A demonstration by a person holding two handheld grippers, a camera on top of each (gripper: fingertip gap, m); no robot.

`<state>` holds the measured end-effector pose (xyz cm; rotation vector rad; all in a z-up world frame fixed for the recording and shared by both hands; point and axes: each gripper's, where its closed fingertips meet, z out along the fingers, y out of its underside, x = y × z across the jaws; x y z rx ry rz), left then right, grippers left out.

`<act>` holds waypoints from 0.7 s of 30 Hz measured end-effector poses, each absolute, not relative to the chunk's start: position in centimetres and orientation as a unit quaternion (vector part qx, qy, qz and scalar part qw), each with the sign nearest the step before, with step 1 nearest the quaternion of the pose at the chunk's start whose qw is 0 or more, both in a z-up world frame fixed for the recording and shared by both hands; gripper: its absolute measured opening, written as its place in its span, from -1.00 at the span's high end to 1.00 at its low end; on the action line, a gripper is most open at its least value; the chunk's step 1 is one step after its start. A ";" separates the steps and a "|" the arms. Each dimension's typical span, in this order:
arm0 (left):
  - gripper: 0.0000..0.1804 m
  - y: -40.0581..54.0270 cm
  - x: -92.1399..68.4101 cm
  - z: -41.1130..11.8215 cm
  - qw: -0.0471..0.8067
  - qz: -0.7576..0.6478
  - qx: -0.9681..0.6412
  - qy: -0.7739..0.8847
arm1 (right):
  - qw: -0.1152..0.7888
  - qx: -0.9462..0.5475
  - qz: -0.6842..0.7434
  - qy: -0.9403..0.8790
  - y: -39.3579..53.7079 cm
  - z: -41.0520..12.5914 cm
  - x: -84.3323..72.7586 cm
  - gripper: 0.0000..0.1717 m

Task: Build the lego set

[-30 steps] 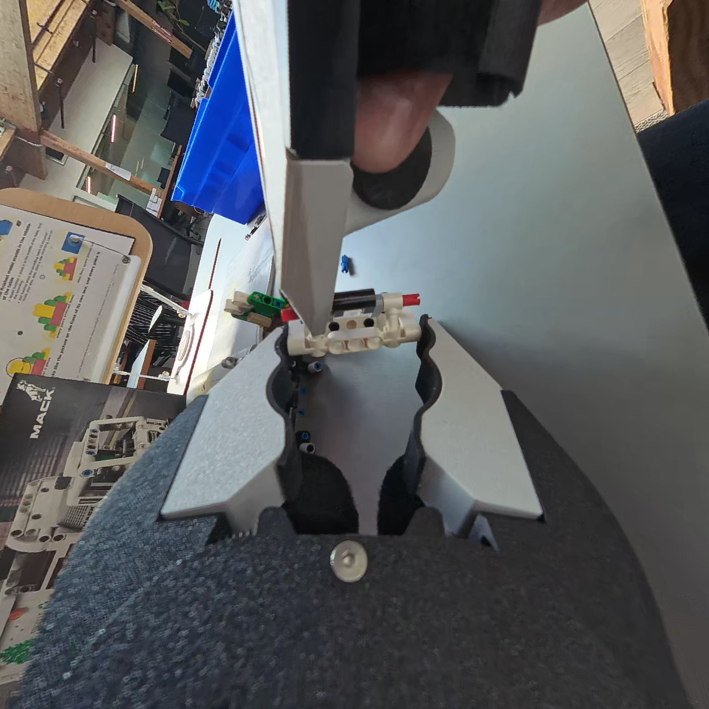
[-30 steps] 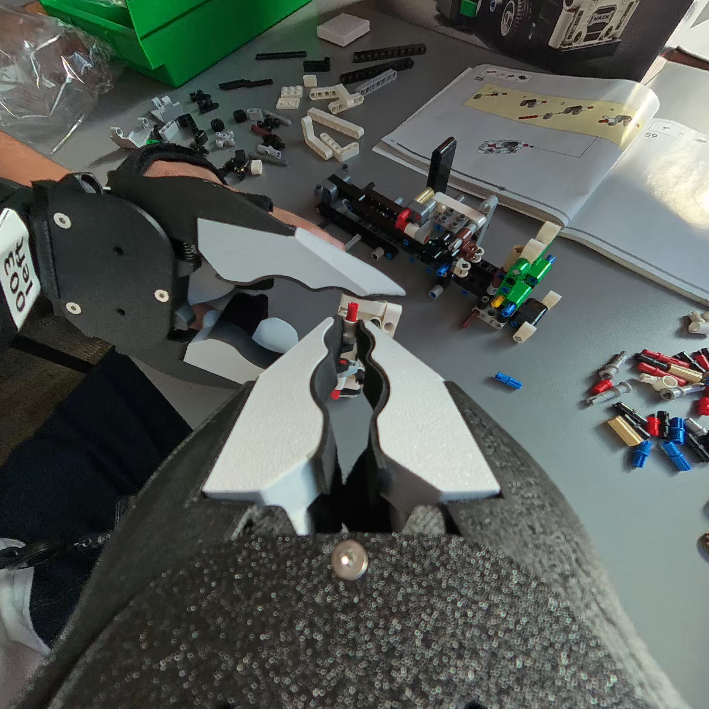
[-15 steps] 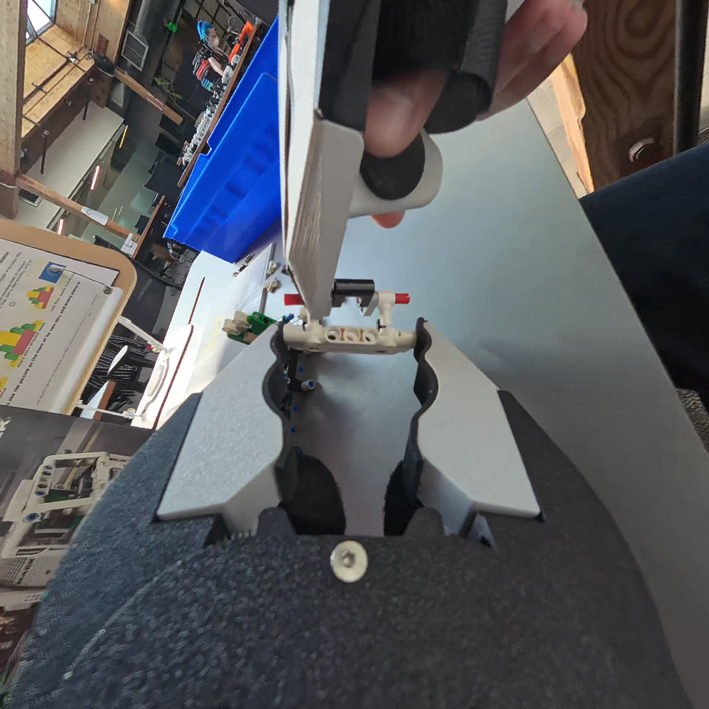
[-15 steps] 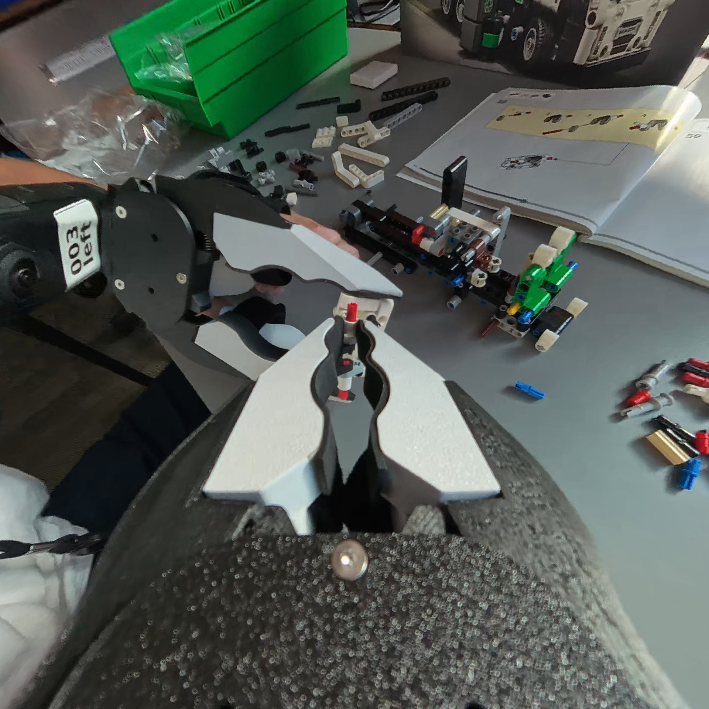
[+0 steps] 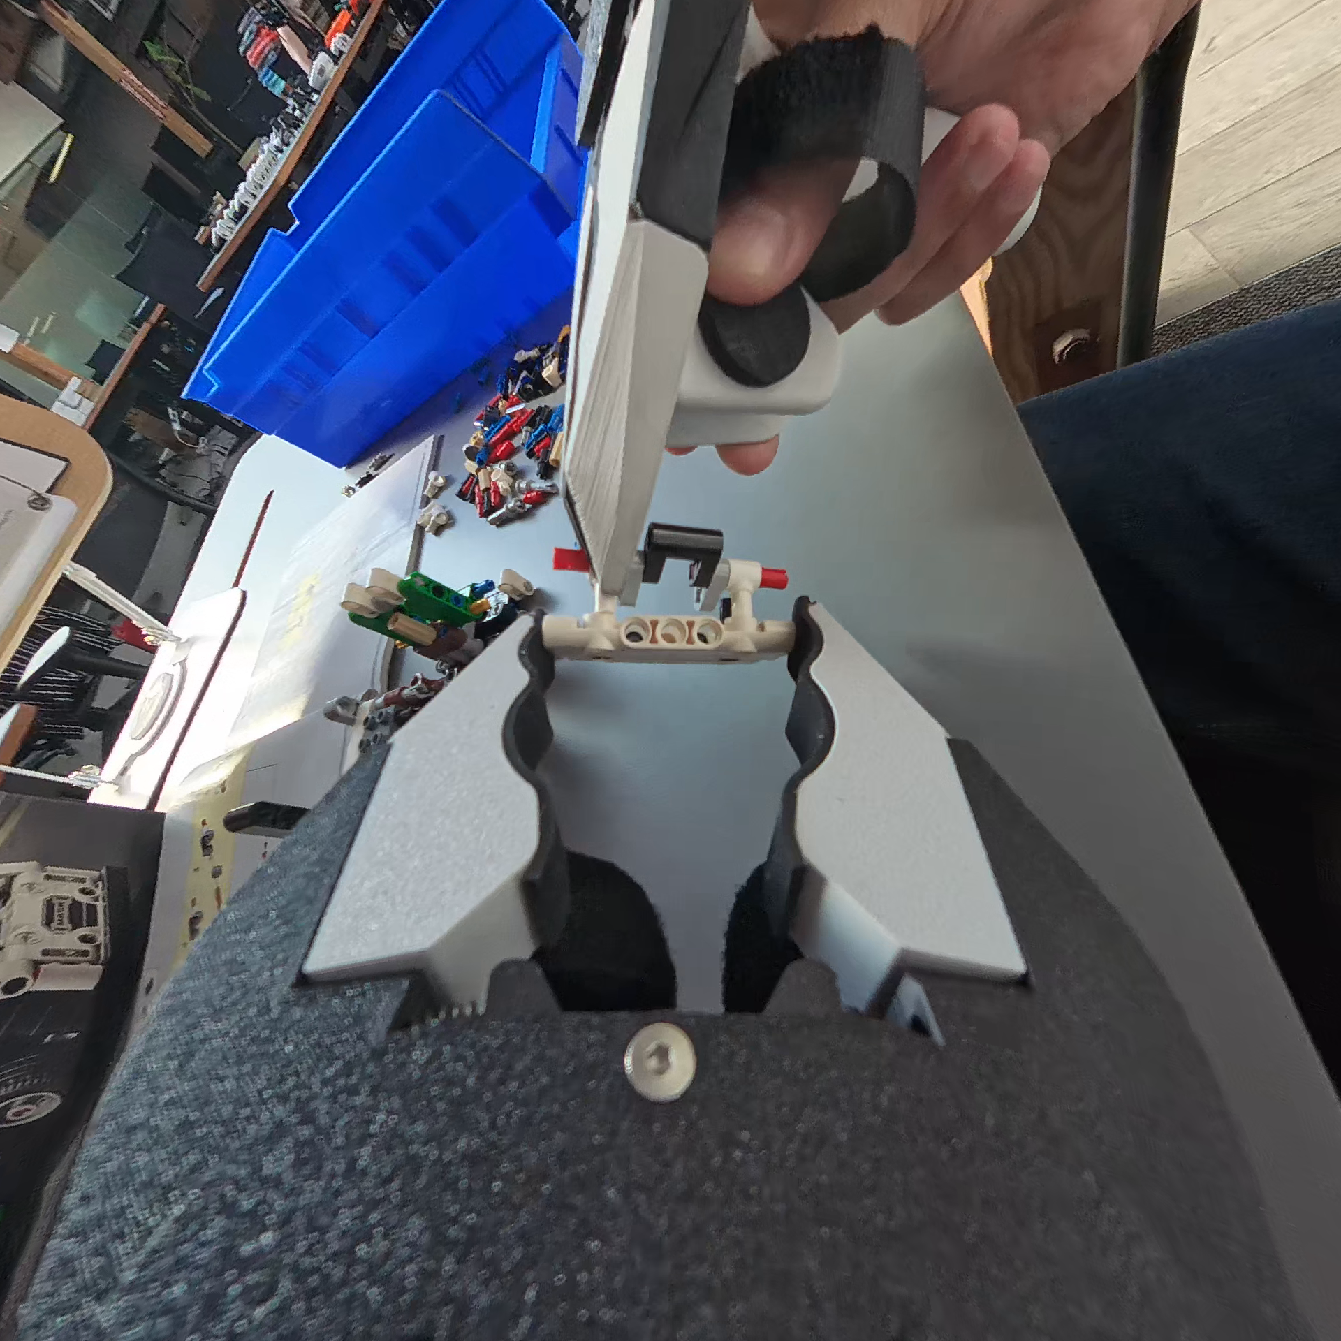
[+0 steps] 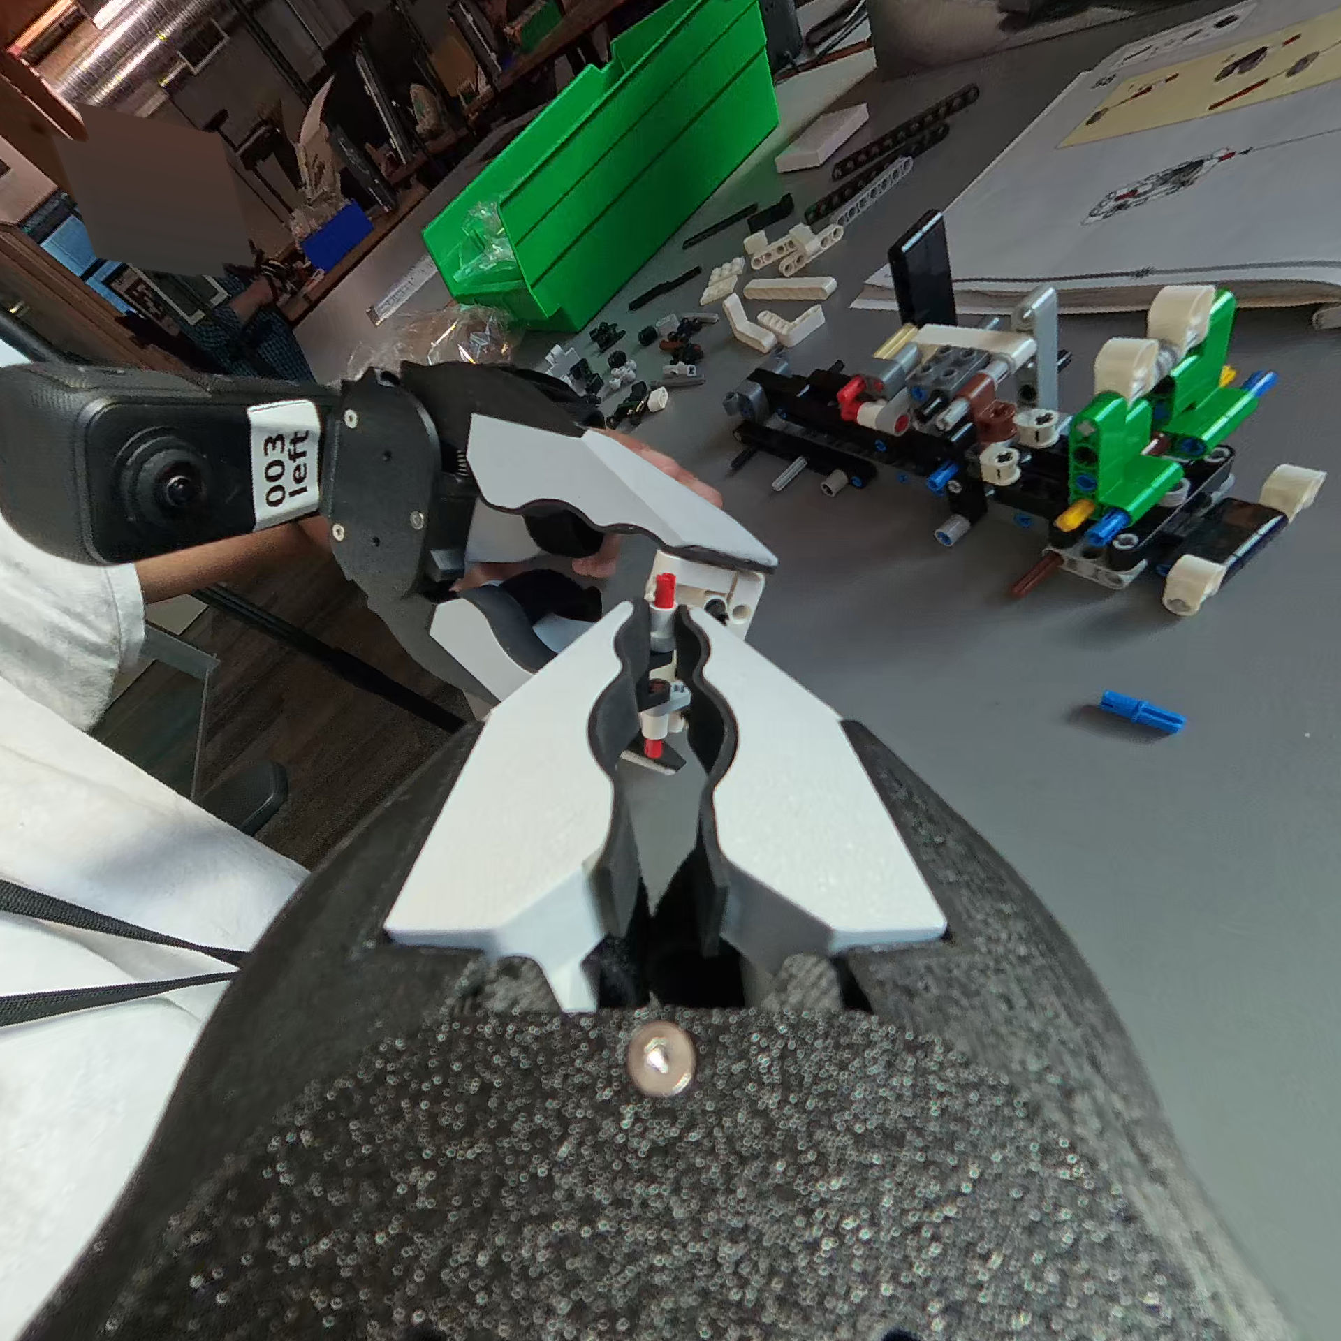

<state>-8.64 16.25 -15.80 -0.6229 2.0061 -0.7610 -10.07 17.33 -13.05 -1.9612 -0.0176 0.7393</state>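
We've got the left hand-held gripper (image 5: pixel 671 638) clamped end-to-end on the white beam (image 5: pixel 667 637), long axis spanning its pads, while the right hand-held gripper (image 6: pixel 664 631) pinches the red-tipped axle (image 6: pixel 659 653) (parallel, just above) over the grey surface (image 5: pixel 907 580).

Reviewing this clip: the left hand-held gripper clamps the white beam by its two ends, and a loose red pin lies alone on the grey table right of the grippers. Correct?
Not quite: the lone pin is blue, not red, as the right wrist view shows. The rest stands: the left hand-held gripper clamps the white beam by its ends above the grey table.
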 end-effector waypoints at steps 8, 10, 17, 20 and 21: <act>0.30 17.0 -8.2 -16.1 0.515 -0.204 -0.203 0.808 | 0.475 -0.807 0.348 0.055 17.3 -13.5 -9.9 0.94; 0.30 17.0 -8.2 -16.3 0.518 -0.198 -0.199 0.808 | 0.479 -0.808 0.339 0.045 17.4 -13.7 -10.0 0.94; 0.31 16.8 -8.2 -16.5 0.499 -0.211 -0.215 0.812 | 0.503 -0.826 0.256 0.003 17.5 -13.9 -9.9 0.94; 0.31 17.1 -7.9 -16.4 0.516 -0.190 -0.213 0.808 | 0.507 -0.846 0.165 -0.023 17.6 -13.7 -9.7 0.94; 0.31 17.1 -7.8 -16.3 0.517 -0.187 -0.214 0.807 | 0.506 -0.852 0.132 -0.032 17.6 -13.7 -9.6 0.94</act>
